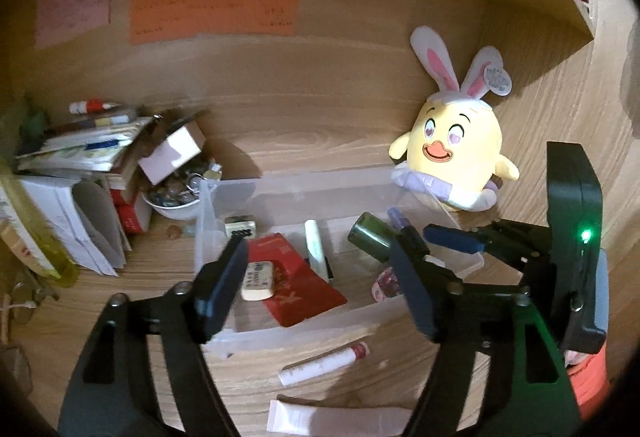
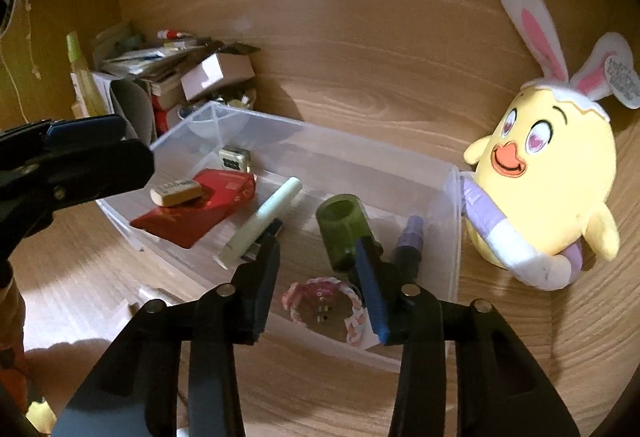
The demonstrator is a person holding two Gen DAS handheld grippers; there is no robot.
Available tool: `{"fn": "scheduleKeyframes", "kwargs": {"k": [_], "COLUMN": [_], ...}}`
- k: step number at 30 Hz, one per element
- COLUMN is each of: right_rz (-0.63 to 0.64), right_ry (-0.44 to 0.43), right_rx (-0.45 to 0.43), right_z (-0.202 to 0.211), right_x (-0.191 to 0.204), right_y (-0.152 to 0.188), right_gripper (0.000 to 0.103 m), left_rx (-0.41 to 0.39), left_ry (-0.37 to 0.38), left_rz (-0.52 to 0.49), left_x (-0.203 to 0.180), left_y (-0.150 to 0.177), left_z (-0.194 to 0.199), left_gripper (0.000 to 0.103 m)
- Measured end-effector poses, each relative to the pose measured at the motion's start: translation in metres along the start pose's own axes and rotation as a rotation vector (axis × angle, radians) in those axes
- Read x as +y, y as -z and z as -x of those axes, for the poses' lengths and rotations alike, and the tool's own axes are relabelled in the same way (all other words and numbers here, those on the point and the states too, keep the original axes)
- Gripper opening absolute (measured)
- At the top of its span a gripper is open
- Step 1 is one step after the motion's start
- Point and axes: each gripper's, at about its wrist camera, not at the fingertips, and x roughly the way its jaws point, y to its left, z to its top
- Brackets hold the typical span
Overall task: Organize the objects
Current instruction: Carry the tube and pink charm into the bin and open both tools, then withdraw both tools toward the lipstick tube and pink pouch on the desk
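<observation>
A clear plastic bin point(image 2: 452, 221) sits on the wooden desk. It holds a red packet point(image 2: 200, 213), a beige eraser point(image 2: 176, 192), a pale green pen point(image 2: 264, 221), a dark green cylinder point(image 2: 340, 229), a purple item point(image 2: 408, 241) and a pink bracelet point(image 2: 320, 301). My right gripper point(image 2: 320, 285) is open and empty over the bin's near side. My left gripper point(image 1: 320, 277) is open and empty over the bin point(image 1: 280, 189); it also shows at the left of the right wrist view point(image 2: 80, 157). Two white tubes point(image 1: 324, 363) lie on the desk in front of the bin.
A yellow chick plush with bunny ears point(image 2: 548, 193) leans against the bin's right end. A pile of books, papers and a small box point(image 1: 100, 157) and a white bowl of trinkets point(image 1: 176, 203) stand left of the bin. Coloured notes point(image 1: 212, 13) hang on the back wall.
</observation>
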Motion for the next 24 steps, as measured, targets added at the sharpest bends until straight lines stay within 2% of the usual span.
{"fn": "scheduleKeyframes", "kwargs": {"k": [3, 5, 7, 9, 17, 24], "right_rz": [0.000, 0.002, 0.009, 0.024, 0.059, 0.058], "right_ry": [-0.005, -0.004, -0.004, 0.000, -0.009, -0.063], "right_rx": [-0.021, -0.036, -0.057, -0.079, -0.101, -0.054], "right_z": [0.011, 0.019, 0.029, 0.039, 0.060, 0.052], "right_x": [0.002, 0.004, 0.007, 0.011, 0.023, 0.034], "right_y": [0.001, 0.001, 0.003, 0.006, 0.021, 0.040], "right_gripper": [0.052, 0.061, 0.070, 0.075, 0.077, 0.077], "left_rx": [-0.012, -0.019, -0.022, -0.019, 0.030, 0.085], "left_ry": [-0.019, -0.028, -0.039, -0.044, -0.067, -0.094], "left_rz": [-0.024, -0.033, -0.042, -0.046, -0.042, -0.014], "left_x": [-0.003, -0.004, -0.005, -0.005, -0.001, 0.014], "left_y": [0.003, 0.005, 0.010, 0.013, 0.033, 0.055], "left_z": [0.011, 0.017, 0.024, 0.027, 0.035, 0.033], "left_gripper": [0.082, 0.092, 0.094, 0.096, 0.098, 0.098]}}
